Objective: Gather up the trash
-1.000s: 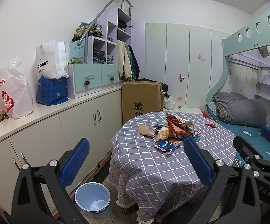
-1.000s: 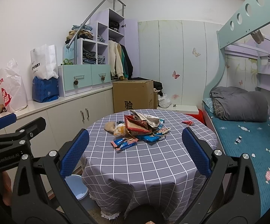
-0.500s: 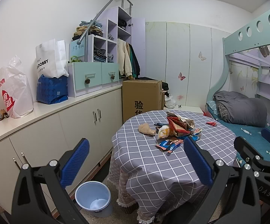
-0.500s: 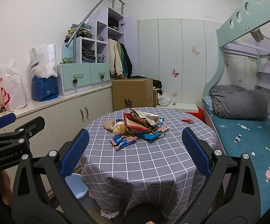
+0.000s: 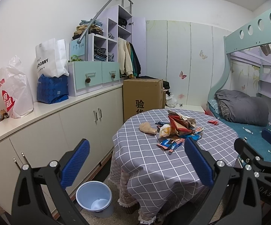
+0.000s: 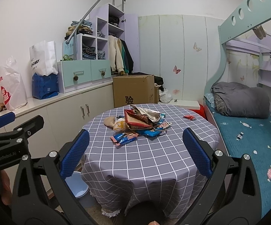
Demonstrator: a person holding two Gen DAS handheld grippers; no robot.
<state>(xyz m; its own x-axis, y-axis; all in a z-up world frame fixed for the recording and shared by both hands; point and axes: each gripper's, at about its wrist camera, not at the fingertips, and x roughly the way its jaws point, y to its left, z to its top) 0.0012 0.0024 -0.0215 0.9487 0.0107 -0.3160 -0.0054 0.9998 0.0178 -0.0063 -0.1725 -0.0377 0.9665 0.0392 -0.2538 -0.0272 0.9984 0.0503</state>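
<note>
A heap of wrappers and crumpled paper (image 5: 176,126) (image 6: 137,121) lies on a round table with a grey checked cloth (image 5: 154,161) (image 6: 141,157). One small red wrapper (image 5: 212,122) (image 6: 189,117) lies apart at the far right of the table. A light blue bin (image 5: 94,196) (image 6: 77,187) stands on the floor left of the table. My left gripper (image 5: 135,161) is open and empty, short of the table. Nothing sits between the spread fingers of my right gripper (image 6: 135,150), which is open in front of the table's near edge.
White cabinets (image 5: 41,140) run along the left wall, with bags (image 5: 13,91) and drawers on top. A cardboard box (image 5: 143,95) stands behind the table. A bunk bed (image 6: 248,131) with a grey duvet lies to the right. The right gripper's body (image 5: 257,161) shows at the left view's right edge.
Both views have pulled back slightly from the table. The grippers stay open and the trash has not moved.
</note>
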